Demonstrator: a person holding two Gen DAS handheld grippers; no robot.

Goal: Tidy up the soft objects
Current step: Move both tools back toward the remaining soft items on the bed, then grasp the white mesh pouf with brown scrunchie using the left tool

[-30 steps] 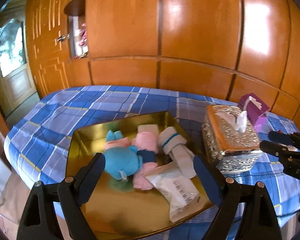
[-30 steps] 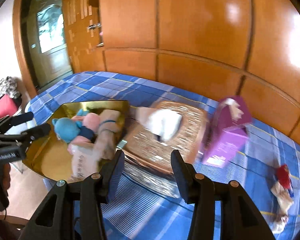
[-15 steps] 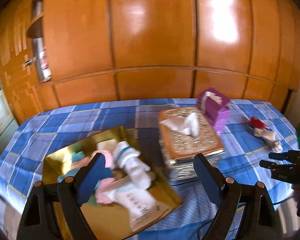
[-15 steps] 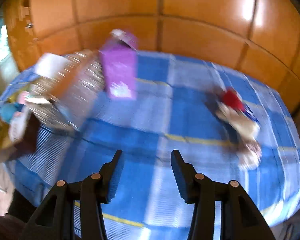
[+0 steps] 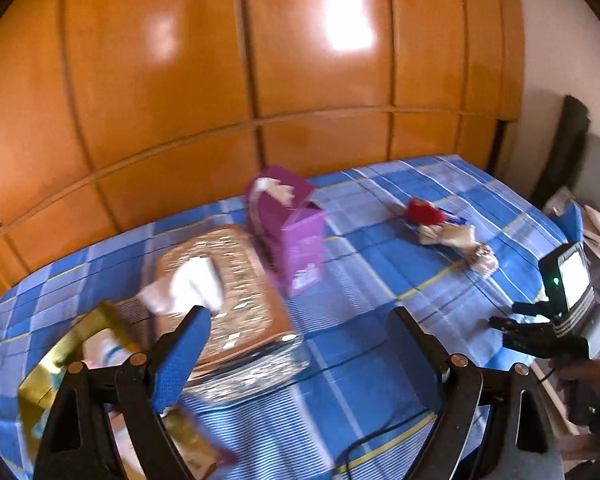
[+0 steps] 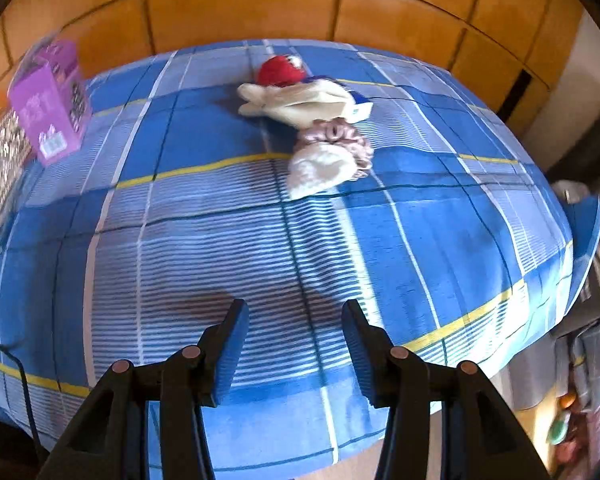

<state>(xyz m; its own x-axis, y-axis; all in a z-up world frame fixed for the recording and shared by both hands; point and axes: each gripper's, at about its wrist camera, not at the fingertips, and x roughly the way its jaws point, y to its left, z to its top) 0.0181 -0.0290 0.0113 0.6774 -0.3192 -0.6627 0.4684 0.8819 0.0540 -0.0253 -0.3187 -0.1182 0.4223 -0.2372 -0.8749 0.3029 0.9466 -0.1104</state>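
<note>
Glossy orange wood panelling [image 5: 300, 60] behind bed [image 6: 300, 240]

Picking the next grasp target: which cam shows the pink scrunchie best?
Right wrist. The pink scrunchie lies near frame centre, ruffles visible, touching the white sock and the cream cloth, ahead of the open right gripper. In the left wrist view the scrunchie is a small blurred lump far off.

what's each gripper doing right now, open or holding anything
Left gripper: open, holding nothing, above the blue plaid cloth.
Right gripper: open, holding nothing, pointed toward the soft pile.
</note>
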